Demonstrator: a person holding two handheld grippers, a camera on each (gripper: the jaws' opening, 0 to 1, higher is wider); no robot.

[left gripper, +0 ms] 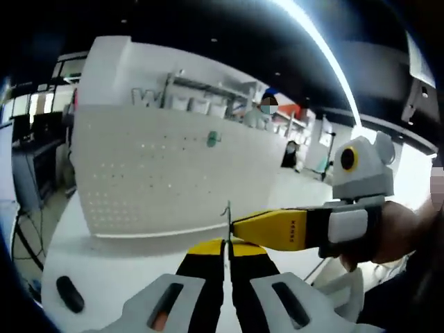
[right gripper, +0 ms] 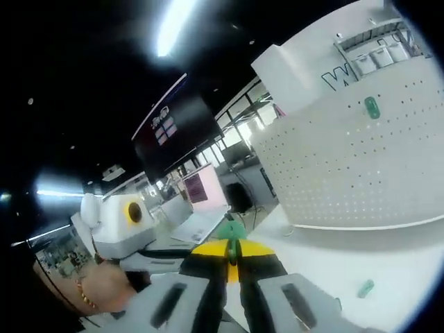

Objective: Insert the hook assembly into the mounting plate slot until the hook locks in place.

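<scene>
- Holding a thin metal hook (left gripper: 228,220) upright, the left gripper (left gripper: 227,251) has its fingers pressed together on the hook's lower end, at 6 o'clock in the left gripper view.
- The right gripper (left gripper: 239,226) comes in from 3 o'clock there, its yellow tip touching the hook, a hand (left gripper: 392,236) behind it; in the right gripper view its fingers are closed on a small green piece (right gripper: 234,232).
- The white perforated mounting plate (left gripper: 166,173) stands upright on the counter (left gripper: 125,270), well apart from both grippers, with one green hook part (left gripper: 213,139) already on its face.
- To do the step well, the hook should probably stay square to the plate, be lined up with one slot and be pushed straight in until it seats.
- Another green piece (right gripper: 365,288) lies on the white counter at 4 o'clock in the right gripper view; a dark object (left gripper: 69,294) lies at 8 o'clock in the left gripper view.
- The room is an open hall with a dark ceiling, strip lights and shelving.
</scene>
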